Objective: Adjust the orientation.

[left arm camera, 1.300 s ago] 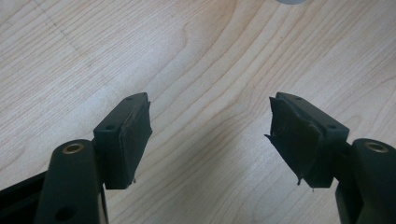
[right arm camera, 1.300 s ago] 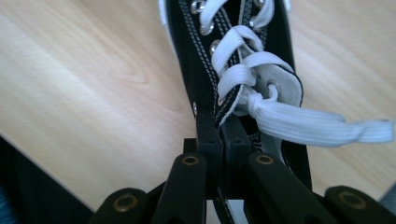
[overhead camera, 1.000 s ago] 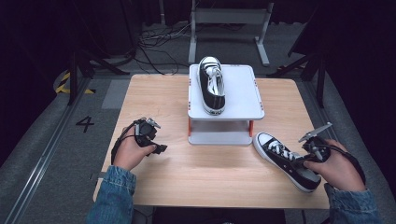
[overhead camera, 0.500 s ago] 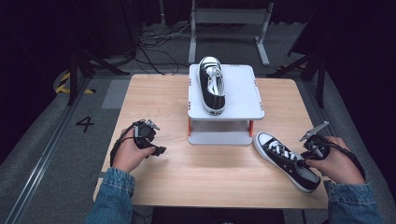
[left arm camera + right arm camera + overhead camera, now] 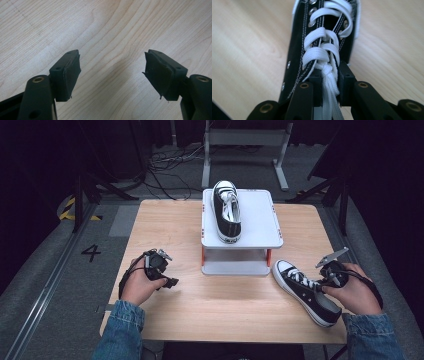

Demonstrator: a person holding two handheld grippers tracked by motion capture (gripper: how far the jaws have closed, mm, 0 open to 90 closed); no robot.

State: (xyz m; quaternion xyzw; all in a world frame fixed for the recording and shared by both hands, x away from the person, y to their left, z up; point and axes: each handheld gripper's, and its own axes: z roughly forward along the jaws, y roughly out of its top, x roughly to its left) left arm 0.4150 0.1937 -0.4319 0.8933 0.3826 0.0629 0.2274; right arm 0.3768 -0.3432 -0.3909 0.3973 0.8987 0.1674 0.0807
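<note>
Gripping the shoe [image 5: 322, 47] by its laces [image 5: 324, 62], right jaws clamped; lift slowly — laces may slip; left jaws apart over bare surface [image 5: 105, 30].

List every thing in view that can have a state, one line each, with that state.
Left gripper: open, jaws wide apart above bare wood, holding nothing.
Right gripper: shut on the white laces at the knot.
Shoe on the table: upright on its sole, laced, toe towards the stand.
Shoe on the stand: upright on the top shelf, laced.
Stand: upright; lower shelf bare.
</note>
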